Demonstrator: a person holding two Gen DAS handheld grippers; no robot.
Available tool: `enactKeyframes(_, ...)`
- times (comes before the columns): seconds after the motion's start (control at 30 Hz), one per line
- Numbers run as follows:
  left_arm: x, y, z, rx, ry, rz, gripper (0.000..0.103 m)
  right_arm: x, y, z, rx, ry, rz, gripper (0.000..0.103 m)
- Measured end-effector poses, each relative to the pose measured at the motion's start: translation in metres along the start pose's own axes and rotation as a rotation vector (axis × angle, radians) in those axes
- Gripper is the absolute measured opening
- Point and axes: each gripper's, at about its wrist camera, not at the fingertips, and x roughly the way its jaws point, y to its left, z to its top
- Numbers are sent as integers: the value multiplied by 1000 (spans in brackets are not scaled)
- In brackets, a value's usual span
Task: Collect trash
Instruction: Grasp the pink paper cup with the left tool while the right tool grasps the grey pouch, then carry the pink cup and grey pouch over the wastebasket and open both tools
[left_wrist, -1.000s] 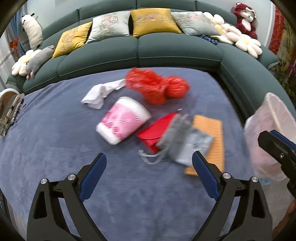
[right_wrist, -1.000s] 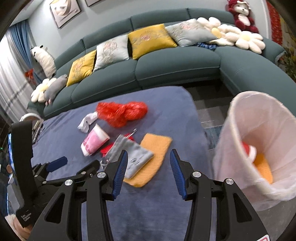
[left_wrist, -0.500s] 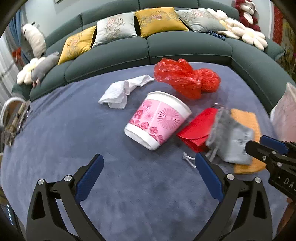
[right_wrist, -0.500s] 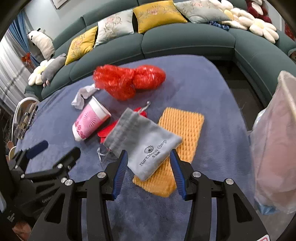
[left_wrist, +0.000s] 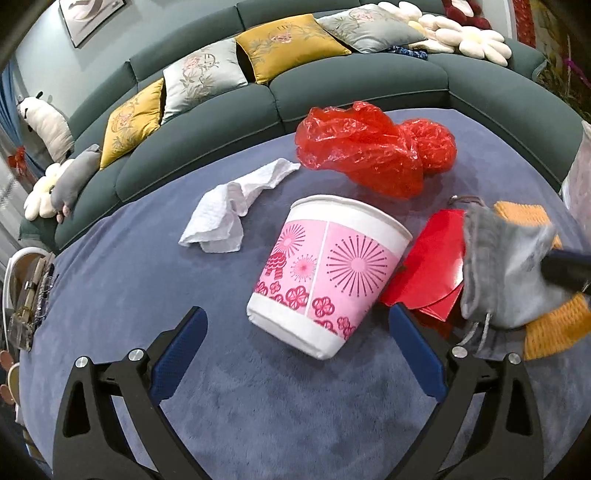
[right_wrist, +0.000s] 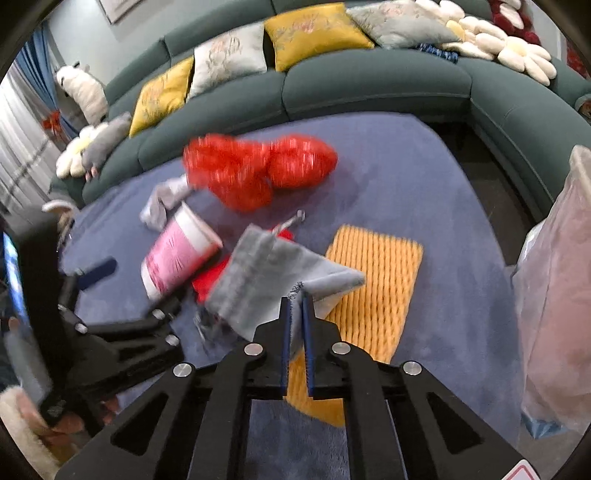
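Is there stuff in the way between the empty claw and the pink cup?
No, nothing visible blocks it. The left gripper is open, and the pink cup lies on its side just ahead on bare blue carpet. The red envelope only pokes out from beside the cup.

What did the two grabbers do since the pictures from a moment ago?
The right gripper came down and snapped shut on a corner of the grey pouch, which is now bunched up. The left gripper moved closer to the pink cup and is open around nothing. The cup, red plastic bag, white tissue, red envelope and orange net lie where they were.
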Motion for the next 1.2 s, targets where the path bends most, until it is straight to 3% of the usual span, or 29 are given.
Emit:
enactKeyframes(0.2, 8, -5, 5, -8, 12, -15, 93, -21, -9, 26, 55, -92, 7, 6)
enactKeyframes(0.43, 16, -4, 10, -43, 66, -34, 46, -26, -10, 35, 52, -88, 8, 6)
enactKeyframes(0.57, 13, 2, 9, -83, 82, -50, 29, -30, -9, 33, 43, -88, 13, 6)
enactKeyframes(0.83, -19, 10, 9, -205, 68, -108, 27, -54, -3, 37, 20, -128, 26, 6)
enactKeyframes(1.2, -92, -48, 40, -187, -34, -235, 27, -117, -23, 53, 12, -256, -7, 6)
